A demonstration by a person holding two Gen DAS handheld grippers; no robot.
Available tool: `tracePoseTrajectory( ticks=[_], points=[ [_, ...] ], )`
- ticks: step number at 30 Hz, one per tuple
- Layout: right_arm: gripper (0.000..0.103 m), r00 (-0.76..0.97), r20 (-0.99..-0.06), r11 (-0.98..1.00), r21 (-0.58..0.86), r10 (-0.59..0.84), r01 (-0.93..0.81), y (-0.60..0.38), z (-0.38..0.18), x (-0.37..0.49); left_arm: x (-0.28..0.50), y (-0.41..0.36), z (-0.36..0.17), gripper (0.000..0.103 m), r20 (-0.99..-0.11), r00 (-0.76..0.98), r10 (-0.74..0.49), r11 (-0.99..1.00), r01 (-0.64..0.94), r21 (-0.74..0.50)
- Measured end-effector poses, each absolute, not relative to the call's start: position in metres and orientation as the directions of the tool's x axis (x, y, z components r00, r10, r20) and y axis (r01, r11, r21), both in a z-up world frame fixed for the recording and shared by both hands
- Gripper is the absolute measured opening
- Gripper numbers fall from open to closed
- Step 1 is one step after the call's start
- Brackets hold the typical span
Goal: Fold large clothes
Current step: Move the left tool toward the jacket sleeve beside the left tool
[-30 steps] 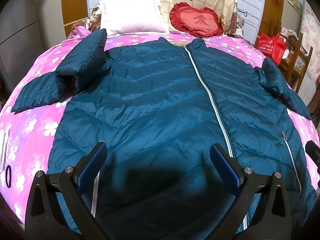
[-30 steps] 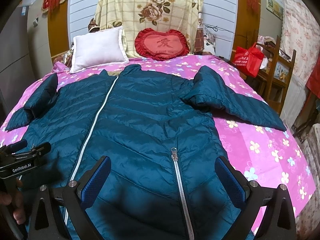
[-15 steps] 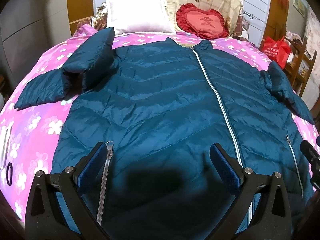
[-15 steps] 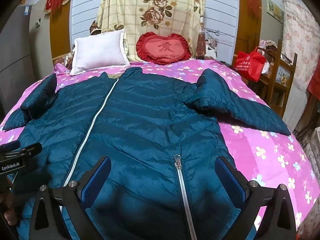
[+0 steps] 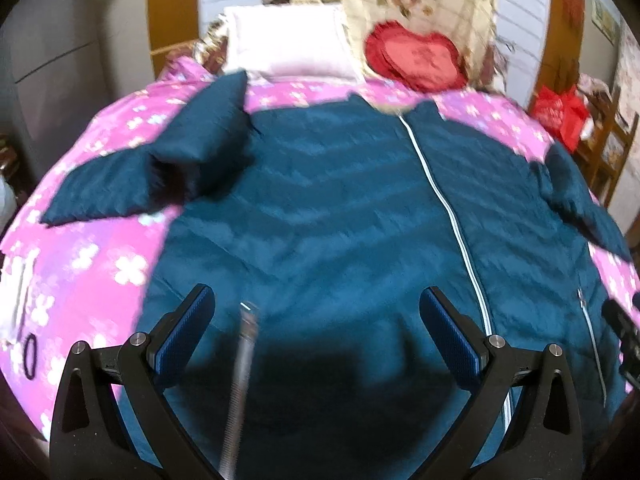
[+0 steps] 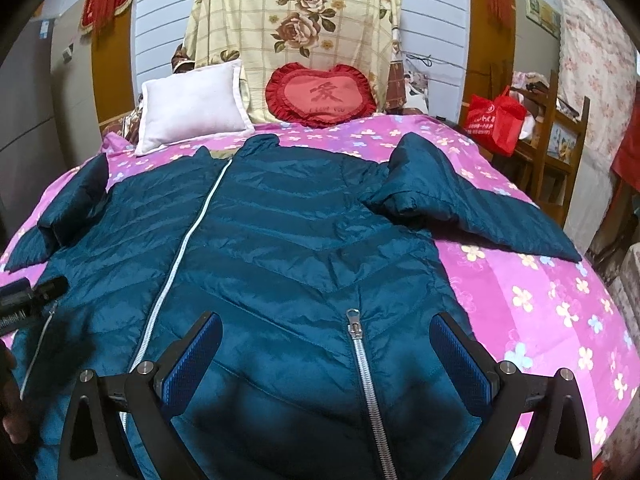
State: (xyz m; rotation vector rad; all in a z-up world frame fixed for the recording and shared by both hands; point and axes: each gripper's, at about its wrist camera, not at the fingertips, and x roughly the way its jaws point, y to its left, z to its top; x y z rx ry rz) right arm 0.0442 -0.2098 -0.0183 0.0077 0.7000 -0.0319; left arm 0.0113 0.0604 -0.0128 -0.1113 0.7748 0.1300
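Left wrist view is showing us the left gripper (image 5: 316, 336) hanging with its blue pads spread wide and nothing between them, and it is now sitting lower and closer over the hem of the teal down jacket (image 5: 340, 216) than a second ago; the left pocket zipper (image 5: 242, 380), earlier hidden behind the left finger, is now lying plainly between the fingers, and the picture is smearing, so we are judging the gripper to be moving. In the right wrist view we are seeing the right gripper (image 6: 326, 360) likewise spread and empty, with the right pocket zipper (image 6: 362, 376) drawing nearer between its fingers. We are reading this as both tools closing on the hem for a first fold, none yet begun: the jacket is lying flat and zipped, front up, the white centre zipper (image 6: 180, 256) running to the collar, the right sleeve (image 6: 460, 204) and left sleeve (image 5: 160, 172) bent outward on the bed. The surface is a pink floral bedspread (image 6: 540, 300), soft, so we are expecting the slick fabric to slide. At the head are resting a white pillow (image 6: 192, 108) and a red heart cushion (image 6: 322, 94); a red bag (image 6: 494, 118) is hanging on a wooden chair at right.
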Motion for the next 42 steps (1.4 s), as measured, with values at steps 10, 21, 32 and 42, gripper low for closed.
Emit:
tracePoseTrajectory(
  ticks=[10, 21, 32, 42],
  points=[
    [0.103, 0.800, -0.601, 1.000, 0.007, 0.001, 0.004, -0.201, -0.005, 0.032, 0.026, 0.182, 0.014, 0.103, -0.721, 0.673, 0.163, 0.922, -0.365, -0.132],
    [0.103, 0.779, -0.627, 0.997, 0.070, 0.013, 0.040, -0.213, -0.014, 0.043, -0.003, 0.203, 0.031, 0.103, -0.674, 0.700, 0.237, 0.924, -0.376, -0.065],
    [0.103, 0.778, -0.628, 0.997, 0.066, 0.007, 0.044, -0.216, -0.014, 0.042, -0.012, 0.160, 0.043, 0.103, -0.578, 0.760, 0.296, 0.944, -0.326, 0.054],
    [0.103, 0.770, -0.638, 0.998, 0.049, 0.007, 0.031, -0.211, -0.016, 0.044, 0.027, 0.247, 0.008, 0.103, -0.719, 0.654, 0.233, 0.906, -0.415, -0.084]
  ],
)
